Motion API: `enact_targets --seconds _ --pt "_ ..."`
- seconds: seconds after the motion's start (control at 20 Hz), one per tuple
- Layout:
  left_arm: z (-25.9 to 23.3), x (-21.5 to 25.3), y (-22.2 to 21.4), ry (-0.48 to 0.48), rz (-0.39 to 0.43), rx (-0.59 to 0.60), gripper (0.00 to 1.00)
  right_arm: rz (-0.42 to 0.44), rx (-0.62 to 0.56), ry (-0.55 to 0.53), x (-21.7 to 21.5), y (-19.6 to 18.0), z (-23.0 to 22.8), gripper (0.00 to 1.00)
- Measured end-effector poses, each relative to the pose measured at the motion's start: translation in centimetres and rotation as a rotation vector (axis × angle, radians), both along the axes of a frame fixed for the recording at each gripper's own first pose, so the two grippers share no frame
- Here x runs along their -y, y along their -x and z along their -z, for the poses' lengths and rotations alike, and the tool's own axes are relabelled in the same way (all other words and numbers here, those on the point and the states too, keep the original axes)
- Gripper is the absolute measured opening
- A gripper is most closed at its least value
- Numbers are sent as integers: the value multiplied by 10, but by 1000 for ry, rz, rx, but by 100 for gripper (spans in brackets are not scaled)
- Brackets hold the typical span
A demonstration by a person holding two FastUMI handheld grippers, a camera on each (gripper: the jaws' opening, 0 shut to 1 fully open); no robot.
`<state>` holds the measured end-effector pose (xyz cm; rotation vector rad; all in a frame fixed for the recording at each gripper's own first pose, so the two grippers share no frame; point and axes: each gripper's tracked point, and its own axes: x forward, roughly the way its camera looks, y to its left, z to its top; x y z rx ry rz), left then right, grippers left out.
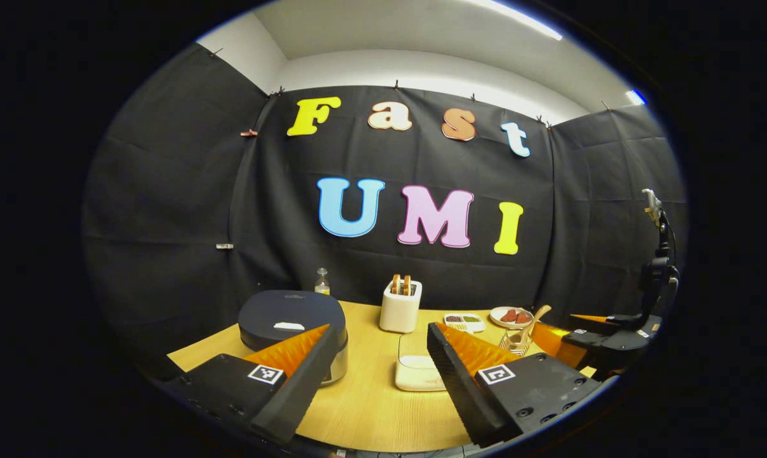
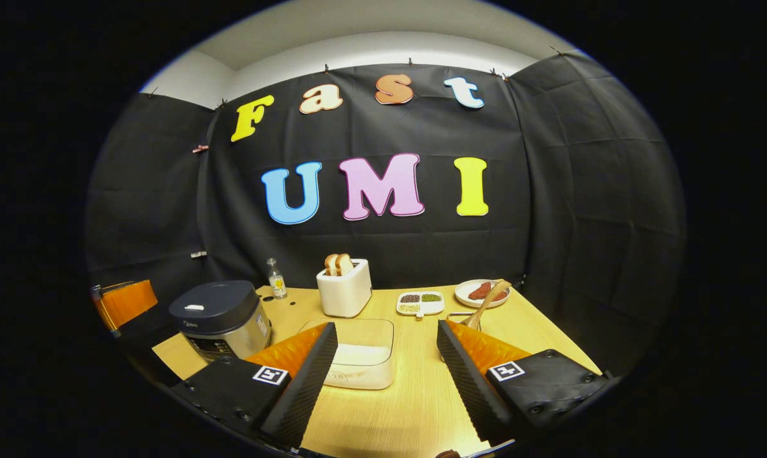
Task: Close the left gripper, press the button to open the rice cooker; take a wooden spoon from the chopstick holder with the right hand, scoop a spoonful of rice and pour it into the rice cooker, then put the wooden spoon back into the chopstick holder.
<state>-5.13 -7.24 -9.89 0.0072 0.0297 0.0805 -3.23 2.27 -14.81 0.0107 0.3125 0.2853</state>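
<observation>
Both my jaws open, cooker (image 1: 292,318) lid down.
Spoon (image 2: 485,302) near the surface's right edge: light, stiff wood; I'd pinch its handle.

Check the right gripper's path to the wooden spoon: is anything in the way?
Nothing visible blocks it. The right gripper is open, and the wooden spoon stands in the chopstick holder just beyond its right finger. The clear rice container sits to the left of that line.
</observation>
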Motion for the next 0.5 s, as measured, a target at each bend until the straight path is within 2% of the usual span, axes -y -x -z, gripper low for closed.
enact_targets --seconds 0.15,0.3,0.5 --pt "45 -3 7 11 -25 -154 95 3 -99 39 18 11 33 98" --pt "41 4 16 61 -40 -143 95 8 -123 46 31 8 37 99" --pt "22 5 10 57 -54 -61 95 -8 -76 41 26 -3 23 99"
